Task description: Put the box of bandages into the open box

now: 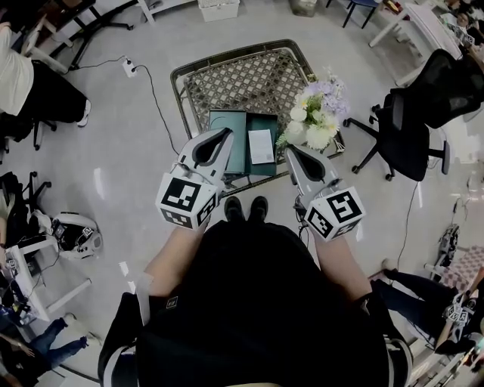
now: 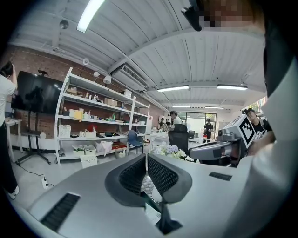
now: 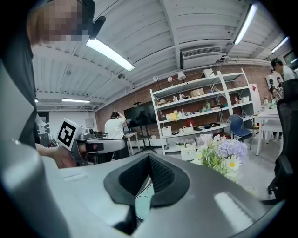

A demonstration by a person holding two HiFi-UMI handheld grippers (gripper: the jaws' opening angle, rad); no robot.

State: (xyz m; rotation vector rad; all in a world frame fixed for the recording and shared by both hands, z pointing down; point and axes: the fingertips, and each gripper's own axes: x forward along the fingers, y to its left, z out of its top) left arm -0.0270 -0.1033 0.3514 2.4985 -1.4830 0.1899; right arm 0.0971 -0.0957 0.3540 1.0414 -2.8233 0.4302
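Bright, even light from ceiling tubes (image 2: 91,14); heavy fisheye distortion, dark corners.

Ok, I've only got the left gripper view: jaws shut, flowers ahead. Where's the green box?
Observer: In the head view the green box lies open on the low table, left of the flowers.
Operator: And the bandages?
Observer: A white box lies flat on the green box's darker right half. I can't tell whether it is properly inside.
Operator: Is the other gripper free?
Observer: Yes. Its own view shows the right gripper shut, with nothing between its pads.
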